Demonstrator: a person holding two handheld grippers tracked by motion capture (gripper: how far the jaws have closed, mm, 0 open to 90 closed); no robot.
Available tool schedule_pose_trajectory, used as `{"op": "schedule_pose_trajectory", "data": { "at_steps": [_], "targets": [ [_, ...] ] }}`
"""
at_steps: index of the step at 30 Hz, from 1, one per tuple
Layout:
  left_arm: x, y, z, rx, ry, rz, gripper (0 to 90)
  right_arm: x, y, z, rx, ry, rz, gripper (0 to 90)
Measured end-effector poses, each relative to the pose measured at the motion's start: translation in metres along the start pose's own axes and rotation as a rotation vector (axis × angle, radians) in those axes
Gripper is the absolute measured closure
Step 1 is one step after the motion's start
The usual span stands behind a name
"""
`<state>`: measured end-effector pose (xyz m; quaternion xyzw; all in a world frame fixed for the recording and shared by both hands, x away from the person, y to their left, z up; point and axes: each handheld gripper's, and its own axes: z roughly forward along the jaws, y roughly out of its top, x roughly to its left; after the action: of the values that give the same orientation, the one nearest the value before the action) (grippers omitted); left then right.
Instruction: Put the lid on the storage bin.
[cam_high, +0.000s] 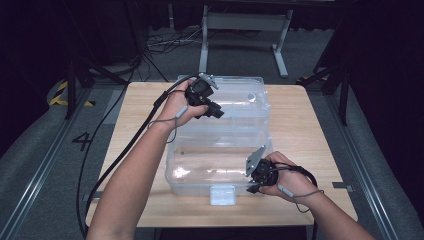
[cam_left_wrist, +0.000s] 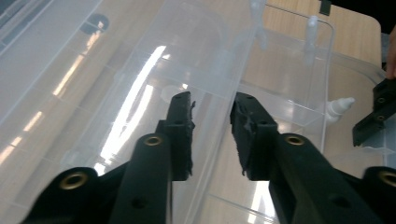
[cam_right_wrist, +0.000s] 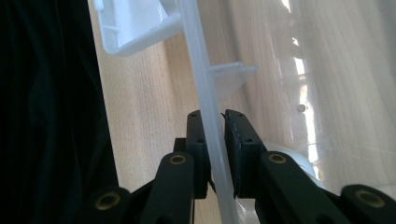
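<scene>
Two grippers work on one clear plastic storage box (cam_high: 220, 165) with an open hinged lid, standing mid-tabletop. Right gripper (cam_right_wrist: 213, 122) pinches the near front rim; left gripper (cam_left_wrist: 212, 106) straddles the lid edge, jaws half open, not pressing. Thin slippery plastic may slide out.

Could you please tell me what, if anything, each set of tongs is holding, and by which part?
The right tongs clamp the near rim of the clear plastic storage box. The left tongs straddle a clear edge of it with gaps beside both pads, holding nothing.
</scene>
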<state>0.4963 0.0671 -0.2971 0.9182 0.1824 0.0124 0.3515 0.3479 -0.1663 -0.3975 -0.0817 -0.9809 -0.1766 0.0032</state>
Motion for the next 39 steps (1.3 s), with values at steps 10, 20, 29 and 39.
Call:
{"op": "schedule_pose_trajectory", "data": {
  "at_steps": [10,20,29,39],
  "targets": [
    [-0.004,0.0,0.0,-0.005,-0.019,-0.007,81.9,0.0,0.0,0.0,-0.001,0.0,0.003,80.7],
    [-0.009,0.0,-0.001,-0.002,-0.003,0.009,82.7,-0.001,0.0,0.0,0.001,0.006,-0.004,80.7],
    [-0.017,0.0,-0.004,0.002,0.002,0.034,83.3,0.0,0.0,0.0,0.0,0.002,0.003,80.6],
    [-0.028,-0.001,-0.009,0.005,0.004,0.063,83.8,0.0,0.0,0.0,0.003,0.005,0.004,80.6]
  ]
}}
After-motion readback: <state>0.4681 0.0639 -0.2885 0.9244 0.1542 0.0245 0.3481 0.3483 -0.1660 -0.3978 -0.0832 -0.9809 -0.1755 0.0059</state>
